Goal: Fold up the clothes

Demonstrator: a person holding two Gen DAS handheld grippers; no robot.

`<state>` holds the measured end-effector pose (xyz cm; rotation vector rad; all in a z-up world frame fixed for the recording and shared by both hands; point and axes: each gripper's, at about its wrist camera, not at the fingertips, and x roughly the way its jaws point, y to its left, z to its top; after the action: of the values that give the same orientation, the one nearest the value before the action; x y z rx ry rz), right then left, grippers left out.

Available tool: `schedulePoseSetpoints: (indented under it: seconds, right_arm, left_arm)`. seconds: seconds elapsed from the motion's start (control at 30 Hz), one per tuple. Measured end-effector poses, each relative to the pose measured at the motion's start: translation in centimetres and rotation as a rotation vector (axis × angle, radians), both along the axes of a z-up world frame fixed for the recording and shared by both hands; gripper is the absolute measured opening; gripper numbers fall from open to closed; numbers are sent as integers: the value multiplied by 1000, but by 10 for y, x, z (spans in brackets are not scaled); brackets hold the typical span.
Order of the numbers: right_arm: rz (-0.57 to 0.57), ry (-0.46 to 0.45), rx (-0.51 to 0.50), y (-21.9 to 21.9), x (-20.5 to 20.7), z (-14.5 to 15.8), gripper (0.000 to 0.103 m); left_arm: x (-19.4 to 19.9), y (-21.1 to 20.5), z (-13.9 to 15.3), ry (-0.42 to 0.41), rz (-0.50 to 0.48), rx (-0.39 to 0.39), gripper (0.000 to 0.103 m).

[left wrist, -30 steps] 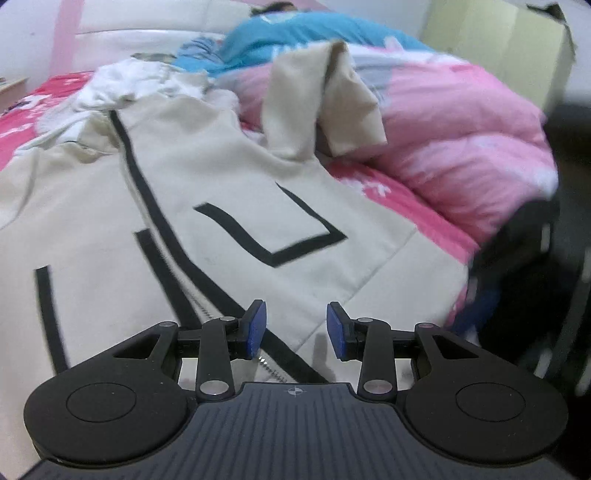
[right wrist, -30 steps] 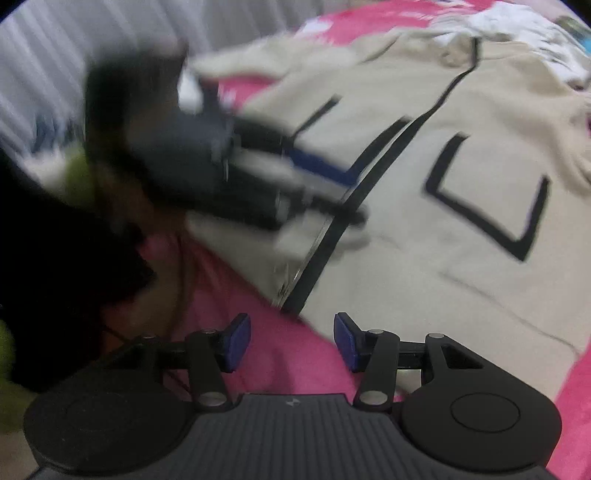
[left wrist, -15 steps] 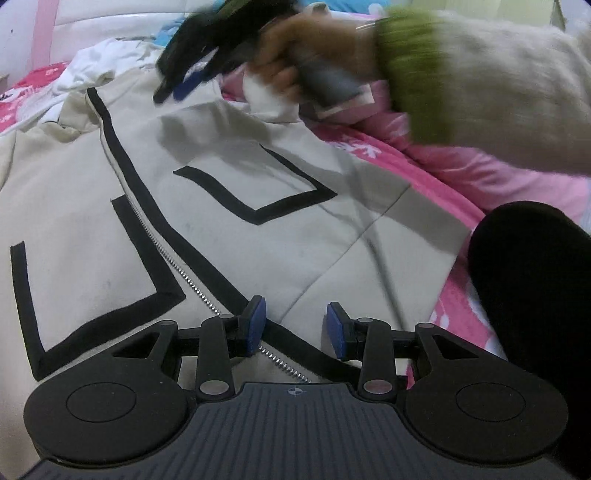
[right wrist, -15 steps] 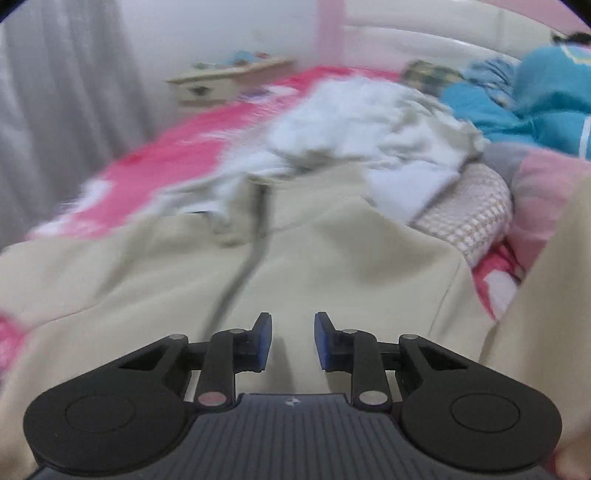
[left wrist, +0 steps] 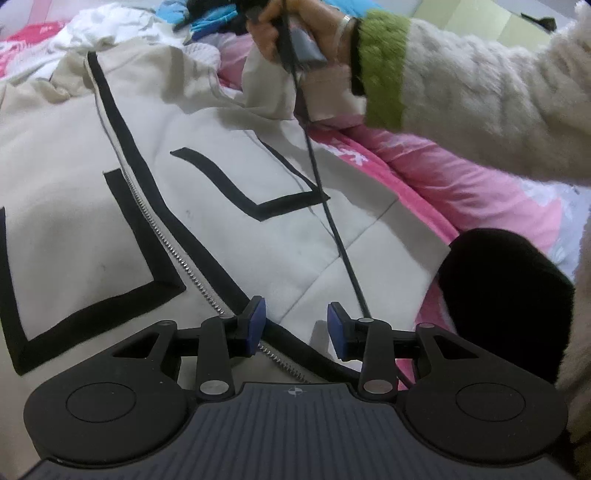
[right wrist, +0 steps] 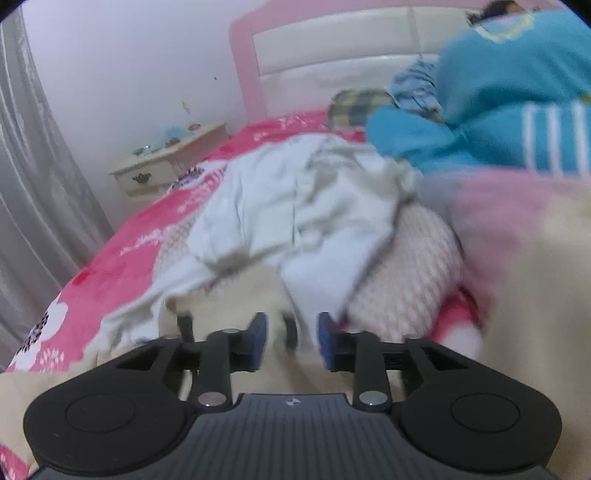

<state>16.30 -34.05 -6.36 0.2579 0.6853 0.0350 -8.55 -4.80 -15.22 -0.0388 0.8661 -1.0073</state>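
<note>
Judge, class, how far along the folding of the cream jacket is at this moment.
Done: the cream jacket lies spread flat, front up, zipper closed. In hand: the right gripper, open, is over its collar end; the left gripper, open, hovers at the hem. A sleeve stands raised beside the right hand. Left: every fold; none shows yet.

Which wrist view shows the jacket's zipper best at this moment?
The left wrist view. The zipper runs in sharp focus down the cream jacket, its metal teeth visible beside the black trim. The right wrist view is motion-blurred and catches only plain cream fabric, no zipper discernible.
</note>
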Motion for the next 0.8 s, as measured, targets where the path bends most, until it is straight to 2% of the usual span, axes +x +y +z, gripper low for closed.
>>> schedulePoseSetpoints:
  seconds: [0.03, 0.1, 0.17, 0.2, 0.23, 0.27, 0.3, 0.33, 0.4, 0.47, 0.57, 0.7, 0.77, 0.8]
  right_arm:
    - [15, 13, 22, -1, 12, 0, 60]
    - [46, 78, 62, -2, 44, -5, 62]
    - [92, 173, 92, -1, 74, -15, 62]
    - [117, 213, 94, 1, 82, -20, 58]
    - [142, 251, 92, 5, 89, -25, 50]
    - [153, 274, 51, 10, 94, -28, 24]
    - [172, 243, 3, 15, 90, -25, 14]
    - [196, 193, -41, 21, 84, -20, 14]
    - [207, 72, -65, 26, 66, -8, 13]
    - [171, -17, -80, 24, 57, -7, 13]
    - [125, -19, -82, 19, 68, -26, 13]
    - [123, 8, -89, 19, 85, -54, 14]
    - [119, 20, -61, 13, 88, -57, 14]
    - [106, 13, -37, 8, 87, -53, 18]
  left_arm:
    - [1, 1, -1, 8, -2, -6, 37]
    - [3, 2, -2, 24, -7, -18, 37]
    - [4, 3, -2, 26, -8, -24, 37]
    - [4, 3, -3, 27, -9, -26, 37]
    - [4, 3, -3, 27, -9, -29, 37]
    - [4, 3, -4, 29, -9, -32, 37]
    - [5, 3, -4, 31, -9, -35, 37]
    - [5, 3, -5, 35, -7, -40, 37]
    - [6, 3, -7, 43, -2, -50, 37]
    - [6, 4, -7, 49, 1, -55, 37]
    - [7, 3, -8, 50, 0, -56, 37]
    - [9, 2, -8, 49, -2, -56, 37]
    - [9, 2, -8, 48, -3, -53, 37]
    - [9, 2, -8, 50, -4, -54, 37]
